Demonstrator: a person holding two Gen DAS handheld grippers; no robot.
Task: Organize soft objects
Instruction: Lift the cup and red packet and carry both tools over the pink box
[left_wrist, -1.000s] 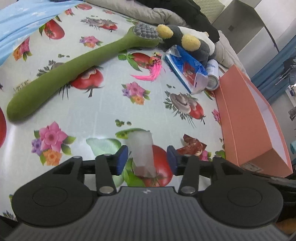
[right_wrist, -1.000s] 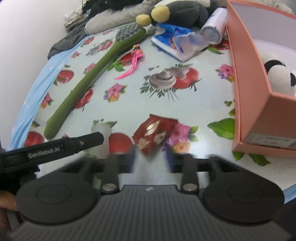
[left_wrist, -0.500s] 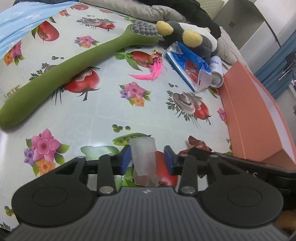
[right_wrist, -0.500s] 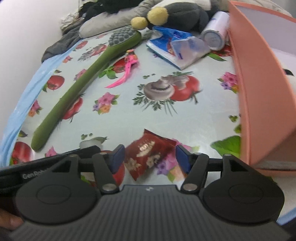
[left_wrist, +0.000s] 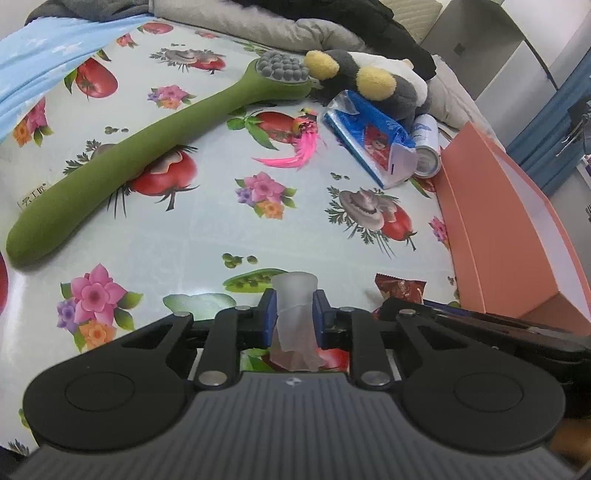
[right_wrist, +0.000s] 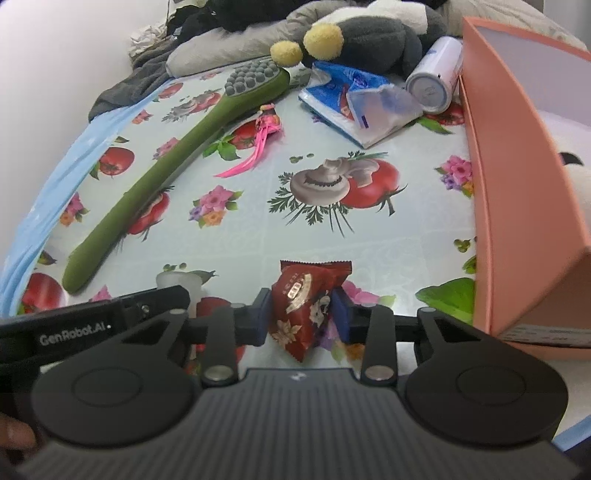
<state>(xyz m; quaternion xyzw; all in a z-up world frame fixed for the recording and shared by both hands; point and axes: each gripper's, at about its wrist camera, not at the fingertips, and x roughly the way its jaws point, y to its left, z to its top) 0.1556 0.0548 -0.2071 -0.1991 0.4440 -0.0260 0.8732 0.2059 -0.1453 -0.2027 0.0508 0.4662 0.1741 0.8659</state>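
In the left wrist view, the left claw (left_wrist: 294, 317), whose jaws have just been closing, is seen pinched on one frosted soft cup (left_wrist: 295, 314) at the near edge of the desk (left_wrist: 207, 229); it is judged light and squashy, best taken mid-body. One green massage stick (left_wrist: 147, 147), one plush toy (left_wrist: 373, 83) and one orange box (left_wrist: 491, 229) are counted. In the right wrist view, the right claw (right_wrist: 303, 317), also just closing, is clamped on one red snack packet (right_wrist: 306, 306) near that edge; it is judged light, crinkly and slippery.
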